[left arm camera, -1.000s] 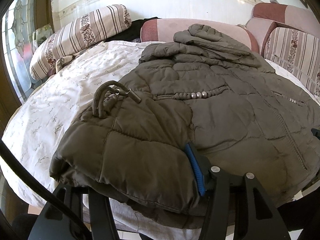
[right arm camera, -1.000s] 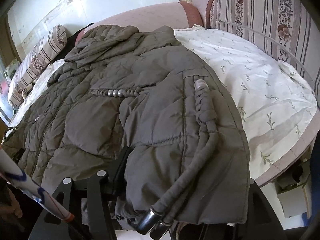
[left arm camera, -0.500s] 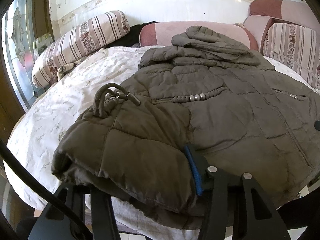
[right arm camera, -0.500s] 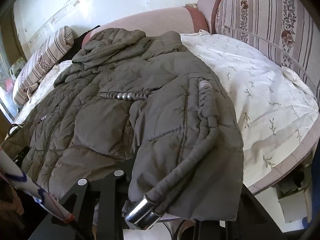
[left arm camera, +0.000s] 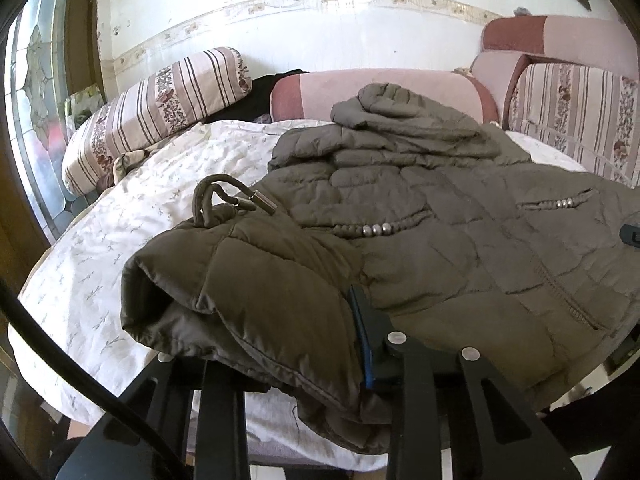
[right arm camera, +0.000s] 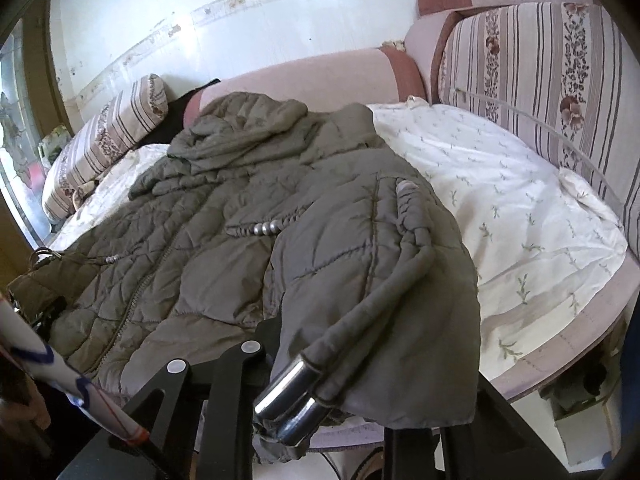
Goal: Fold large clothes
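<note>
Left wrist view: the left gripper (left arm camera: 276,344) has the near hem corner of the coat (left arm camera: 460,240) bunched between its fingers, one blue-edged finger (left arm camera: 362,344) pressed into the fabric on the right of the bunch, the other hidden under the cloth; the jaws are closing, narrow, with quilted fabric pinched between them; ahead of the tool the olive padded coat lies spread, front up, on the sheet (left arm camera: 132,216), its hood (left arm camera: 404,116) at the far end, by the pink bolster (left arm camera: 384,92); a cord (left arm camera: 224,196) with a metal tip rests on the raised fold just beyond the fingers; a striped pillow (left arm camera: 160,108) lies far to the left.

Right wrist view: the right gripper (right arm camera: 352,364) holds the opposite hem corner, draped over its fingers (only the left finger (right arm camera: 268,332) shows, the other is covered); its jaws too are closing, with fabric between them; a braided cord (right arm camera: 384,280) runs down the lifted flap toward the camera and ends in two metal caps (right arm camera: 292,396) just beside the left finger; the coat's zip (right arm camera: 148,272) runs ahead and to the left; bare sheet spreads to the right, up to a striped cushion (right arm camera: 532,76); a white stick with blue marks (right arm camera: 60,376) crosses the lower left corner.
</note>
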`<state>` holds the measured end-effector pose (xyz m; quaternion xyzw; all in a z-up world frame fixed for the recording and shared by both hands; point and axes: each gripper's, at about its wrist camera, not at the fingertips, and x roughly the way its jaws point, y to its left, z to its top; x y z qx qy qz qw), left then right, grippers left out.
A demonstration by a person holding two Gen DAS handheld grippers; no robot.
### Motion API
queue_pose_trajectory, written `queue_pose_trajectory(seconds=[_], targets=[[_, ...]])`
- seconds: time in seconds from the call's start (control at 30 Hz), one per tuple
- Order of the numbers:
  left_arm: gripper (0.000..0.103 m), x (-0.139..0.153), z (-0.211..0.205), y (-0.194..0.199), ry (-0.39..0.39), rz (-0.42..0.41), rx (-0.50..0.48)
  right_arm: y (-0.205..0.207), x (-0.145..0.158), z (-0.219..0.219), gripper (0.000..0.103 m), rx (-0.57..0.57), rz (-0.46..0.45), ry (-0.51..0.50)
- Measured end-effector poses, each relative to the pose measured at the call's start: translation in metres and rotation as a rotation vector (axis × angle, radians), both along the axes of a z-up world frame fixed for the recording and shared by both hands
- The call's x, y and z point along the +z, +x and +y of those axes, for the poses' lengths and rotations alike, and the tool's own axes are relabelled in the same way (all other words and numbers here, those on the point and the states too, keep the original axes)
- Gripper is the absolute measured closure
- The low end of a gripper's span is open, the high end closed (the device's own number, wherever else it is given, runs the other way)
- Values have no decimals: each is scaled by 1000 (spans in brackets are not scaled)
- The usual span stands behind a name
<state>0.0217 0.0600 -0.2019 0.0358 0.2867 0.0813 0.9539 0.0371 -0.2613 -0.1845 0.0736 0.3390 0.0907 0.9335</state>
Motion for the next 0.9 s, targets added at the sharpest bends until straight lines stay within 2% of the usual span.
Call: queue_pose_trajectory(seconds=[0.33, 0.67, 0.9], targets=[[74, 27, 2, -17, -23, -24, -20, -15, 36, -17, 79, 60, -51, 37], [74, 46, 9, -14, -48, -28, -29, -15, 57, -28, 79, 73, -71, 72], [74, 88, 15, 7, -100, -77, -39, -5, 83, -34, 81, 87, -108, 128]])
